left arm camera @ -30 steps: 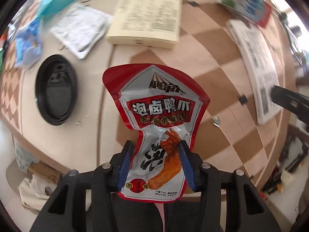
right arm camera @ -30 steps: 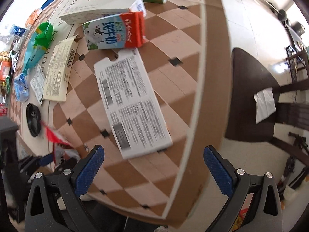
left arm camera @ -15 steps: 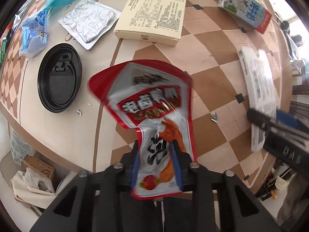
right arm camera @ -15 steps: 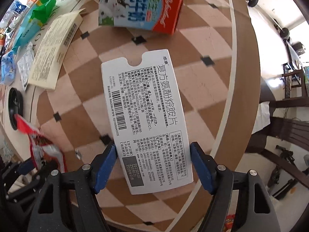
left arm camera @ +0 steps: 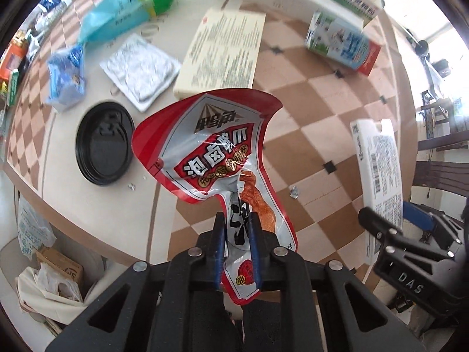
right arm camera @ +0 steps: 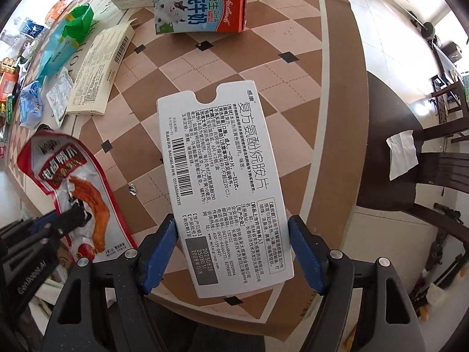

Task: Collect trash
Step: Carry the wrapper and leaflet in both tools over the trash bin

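Note:
My left gripper [left arm camera: 236, 234] is shut on a red and silver snack pouch [left arm camera: 211, 146] and holds it above the checkered table [left arm camera: 307, 111]. The pouch also shows in the right wrist view [right arm camera: 67, 187]. My right gripper [right arm camera: 233, 252] is closed on the sides of a flat white medicine box [right arm camera: 222, 182], lifted off the table near its front edge. The box also shows at the right of the left wrist view [left arm camera: 378, 170].
On the table lie a black lid [left arm camera: 102, 143], a foil blister pack [left arm camera: 140, 70], a cream box [left arm camera: 222, 50], a milk carton [right arm camera: 199, 10], blue and green wrappers [left arm camera: 123, 8]. A bin with trash [left arm camera: 47, 275] stands below left; a dark chair [right arm camera: 410, 152] stands right.
My left gripper closed tighter on the pouch and lifted it. My right gripper moved onto the white medicine box, closed on it and raised it from the table.

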`<act>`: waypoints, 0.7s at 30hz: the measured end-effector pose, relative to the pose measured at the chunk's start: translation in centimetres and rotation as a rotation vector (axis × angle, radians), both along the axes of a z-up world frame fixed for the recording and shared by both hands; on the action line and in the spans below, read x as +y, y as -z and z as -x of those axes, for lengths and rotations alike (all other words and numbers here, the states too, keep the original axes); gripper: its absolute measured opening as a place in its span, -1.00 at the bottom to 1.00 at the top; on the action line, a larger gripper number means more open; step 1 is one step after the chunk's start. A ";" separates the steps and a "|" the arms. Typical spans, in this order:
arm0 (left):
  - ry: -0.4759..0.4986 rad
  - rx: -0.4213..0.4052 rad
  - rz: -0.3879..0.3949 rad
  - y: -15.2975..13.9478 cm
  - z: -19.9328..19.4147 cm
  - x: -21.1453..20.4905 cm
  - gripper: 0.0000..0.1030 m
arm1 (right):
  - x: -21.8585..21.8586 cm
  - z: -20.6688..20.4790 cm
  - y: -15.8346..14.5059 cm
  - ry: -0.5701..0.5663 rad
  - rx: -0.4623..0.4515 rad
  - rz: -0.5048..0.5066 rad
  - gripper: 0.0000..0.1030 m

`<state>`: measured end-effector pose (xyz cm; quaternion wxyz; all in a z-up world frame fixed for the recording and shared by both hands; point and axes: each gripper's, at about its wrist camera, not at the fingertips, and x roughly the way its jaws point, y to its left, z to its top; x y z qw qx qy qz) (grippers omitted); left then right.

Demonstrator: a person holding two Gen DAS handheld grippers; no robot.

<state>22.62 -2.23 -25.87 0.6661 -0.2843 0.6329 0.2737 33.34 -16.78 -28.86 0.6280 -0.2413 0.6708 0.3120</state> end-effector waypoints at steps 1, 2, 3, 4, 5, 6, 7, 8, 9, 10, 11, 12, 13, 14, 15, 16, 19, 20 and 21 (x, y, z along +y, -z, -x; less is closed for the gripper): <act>0.000 -0.005 -0.010 -0.7 0.3 0.0 -0.77 | 0.4 -0.3 0.3 0.004 -0.007 -0.005 0.50; 0.000 -0.008 -0.021 -1.4 0.5 -0.2 -0.77 | 0.4 -0.4 0.2 0.008 -0.007 -0.011 0.50; -0.003 -0.010 -0.035 -1.9 0.5 -0.6 -0.77 | 0.2 -0.4 -0.1 0.011 -0.005 -0.018 0.50; -0.002 -0.013 -0.052 -2.8 0.9 -1.1 -0.77 | 0.2 -0.6 -0.4 0.011 -0.005 -0.025 0.50; -0.002 -0.017 -0.069 -3.6 1.6 -1.3 -0.78 | 0.2 -0.8 -0.6 0.011 -0.005 -0.033 0.50; -0.003 -0.022 -0.082 -4.7 2.1 -1.4 -0.78 | 0.1 -0.9 -0.8 0.010 -0.004 -0.043 0.50; -0.005 -0.032 -0.090 -5.3 2.7 -1.5 -0.78 | -0.1 -0.8 -1.2 0.009 -0.005 -0.054 0.50; -0.008 -0.041 -0.096 -6.2 3.6 -1.9 -0.79 | -0.3 -0.6 -1.4 0.008 -0.005 -0.064 0.50; -0.008 -0.047 -0.102 -7.1 4.3 -2.2 -0.79 | -0.6 -0.4 -1.7 0.009 -0.009 -0.076 0.50; -0.010 -0.054 -0.109 -7.0 4.9 -3.0 -0.81 | -1.0 -0.1 -2.1 0.008 -0.005 -0.090 0.50; -0.012 -0.059 -0.111 -7.0 5.2 -3.5 -0.87 | -1.4 0.1 -2.4 0.006 -0.002 -0.100 0.50; -0.009 -0.061 -0.111 -7.5 6.3 -4.0 -0.99 | -1.8 0.7 -2.7 0.005 0.000 -0.110 0.50; -0.007 -0.064 -0.110 -5.4 6.0 -4.4 -1.00 | -2.2 1.0 -2.8 0.005 0.002 -0.118 0.50; -0.009 -0.074 -0.096 -4.8 6.9 -5.0 -1.00 | -2.7 1.7 -2.9 0.004 0.010 -0.127 0.50; -0.011 -0.069 -0.085 -4.0 7.4 -5.2 -1.00 | -3.1 2.3 -3.0 0.003 0.007 -0.127 0.50; -0.010 -0.073 -0.083 -3.1 7.9 -5.0 -1.00 | -3.5 3.0 -2.9 0.001 0.010 -0.127 0.50; -0.046 -0.115 -0.022 0.4 8.6 -4.3 -1.00 | -4.7 5.1 -1.9 -0.002 0.013 -0.117 0.50; -0.067 -0.135 0.001 1.1 8.9 -4.1 -1.00 | -5.0 5.7 -1.4 -0.003 -0.004 -0.107 0.50; -0.090 -0.152 0.004 1.5 9.2 -4.0 -1.00 | -5.7 6.7 -0.7 -0.002 -0.019 -0.088 0.50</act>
